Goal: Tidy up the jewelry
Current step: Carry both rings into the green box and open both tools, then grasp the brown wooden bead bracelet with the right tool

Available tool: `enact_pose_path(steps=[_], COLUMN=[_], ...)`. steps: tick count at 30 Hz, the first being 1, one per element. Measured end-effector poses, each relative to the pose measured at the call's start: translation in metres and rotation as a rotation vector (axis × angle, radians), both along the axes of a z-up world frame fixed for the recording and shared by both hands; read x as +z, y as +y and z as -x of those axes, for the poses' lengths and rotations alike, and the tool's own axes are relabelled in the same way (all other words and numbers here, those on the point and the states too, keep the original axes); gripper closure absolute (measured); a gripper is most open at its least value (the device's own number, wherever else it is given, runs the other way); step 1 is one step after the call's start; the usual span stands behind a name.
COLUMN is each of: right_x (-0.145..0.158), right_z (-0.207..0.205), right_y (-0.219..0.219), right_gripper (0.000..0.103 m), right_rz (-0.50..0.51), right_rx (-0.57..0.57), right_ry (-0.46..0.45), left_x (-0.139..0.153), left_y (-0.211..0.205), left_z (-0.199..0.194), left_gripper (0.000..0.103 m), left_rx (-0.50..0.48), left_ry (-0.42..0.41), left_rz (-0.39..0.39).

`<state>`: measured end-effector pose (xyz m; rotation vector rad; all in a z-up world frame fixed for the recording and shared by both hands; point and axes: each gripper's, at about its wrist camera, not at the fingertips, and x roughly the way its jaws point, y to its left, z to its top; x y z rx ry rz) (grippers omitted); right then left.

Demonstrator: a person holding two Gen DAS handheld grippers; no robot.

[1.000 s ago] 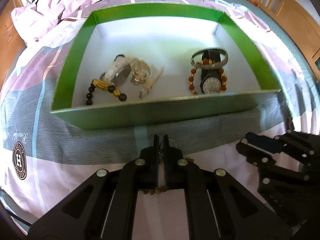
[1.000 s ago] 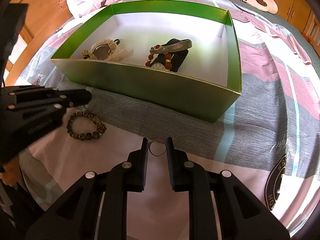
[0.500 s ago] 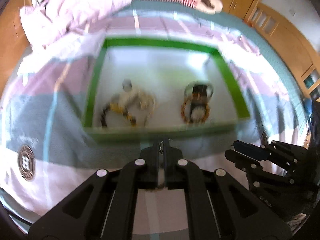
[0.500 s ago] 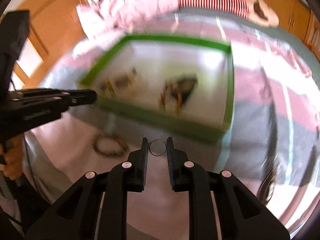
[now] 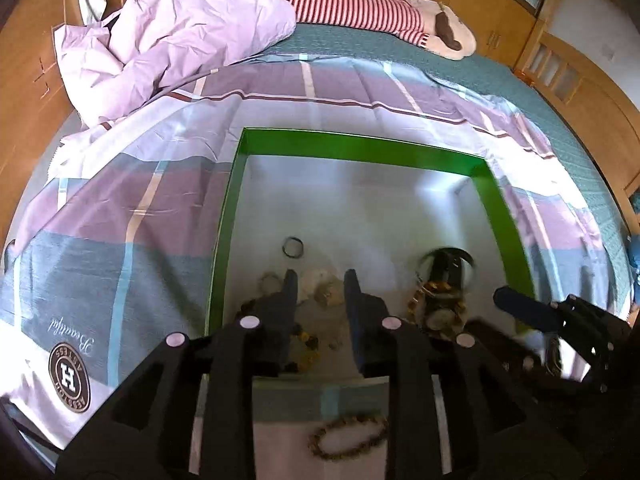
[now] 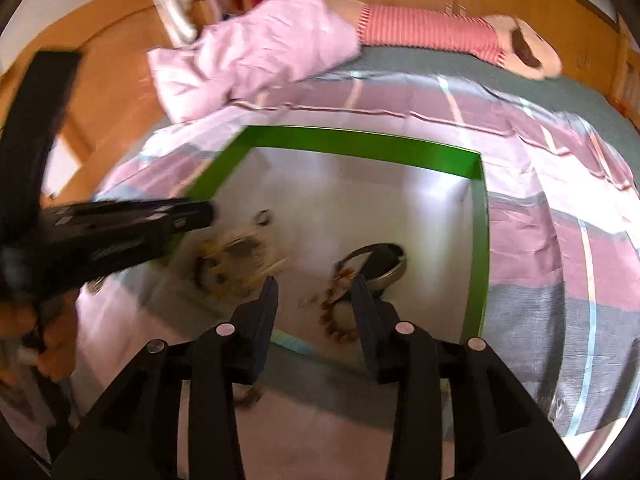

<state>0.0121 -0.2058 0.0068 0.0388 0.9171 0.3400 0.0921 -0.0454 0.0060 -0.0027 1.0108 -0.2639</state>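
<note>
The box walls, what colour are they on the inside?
Green, with a white floor; the box shows best in the left wrist view.

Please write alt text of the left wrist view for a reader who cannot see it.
The left gripper hangs over a green box on a bed, its jaws opening with nothing between them. Inside lie a small ring and watches with bracelets; a beaded bracelet lies outside.

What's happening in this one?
A person is sorting jewelry into a green box on a bed, a gripper in each hand. The left gripper and right gripper hover over the box, jaws opening, nothing between the fingers. A small ring lies inside beside other pieces; a beaded bracelet remains outside.
</note>
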Motion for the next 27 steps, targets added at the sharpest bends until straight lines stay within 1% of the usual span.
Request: enact_pose_path(steps=[2,4,6,8,10,12,14,15,16,17,18,20,27], right_x=[0.000,-0.012,-0.031,-0.051,-0.063,-0.074,-0.079,-0.080,-0.083,-0.085,-0.088,-0.091,-0.091], right_z=[0.015,0.026,0.030,0.026,0.023,0.023,0.022,0.022,0.021,0.021,0.021,0.017,0.018], right_y=[0.012,0.029,0.042,0.048,0.054,0.062,0.066,0.068,0.070,0.072,0.075,0.076,0.063], right_gripper=[0.065,0.065,0.065,0.065,0.065,0.065,0.065,0.065,0.065,0.065,0.065,0.065,0.066], right_rz=[0.007,0.053,0.093,0.099,0.111,0.137,0.139,0.137,0.150,0.169,0.193,0.205,0.184], right_rx=[0.058,0.112,0.137,0.131,0.132,0.132,0.132,0.134,0.132,0.131,0.132,0.133,0.111], right_ry=[0.015,0.060,0.100,0.152,0.178,0.172,0.169,0.172,0.174,0.174,0.174,0.169,0.196], left_x=[0.010,0.010,-0.003,-0.029,-0.057,-0.072,-0.081,-0.082,-0.084,-0.085,-0.085,-0.086,-0.084], left_y=[0.002,0.005,0.007,0.013,0.017,0.020,0.021,0.023,0.027,0.030,0.032,0.033,0.048], left_z=[0.019,0.043,0.063,0.077,0.081,0.078,0.074,0.073,0.073,0.073,0.073,0.076,0.080], left_gripper=[0.077,0.075,0.071,0.070,0.071,0.070,0.071,0.070,0.067,0.060,0.057,0.057,0.056], left_rx=[-0.021,-0.047,-0.057,-0.037,0.000,0.029,0.028,0.033,0.043,0.050,0.050,0.038,0.032], left_ry=[0.009,0.028,0.061,0.111,0.179,0.199,0.217,0.225,0.237,0.246,0.250,0.249,0.248], left_rz=[0.014,0.007,-0.029,-0.056,-0.076,-0.073,-0.084,-0.085,-0.082,-0.078,-0.079,-0.091,-0.095])
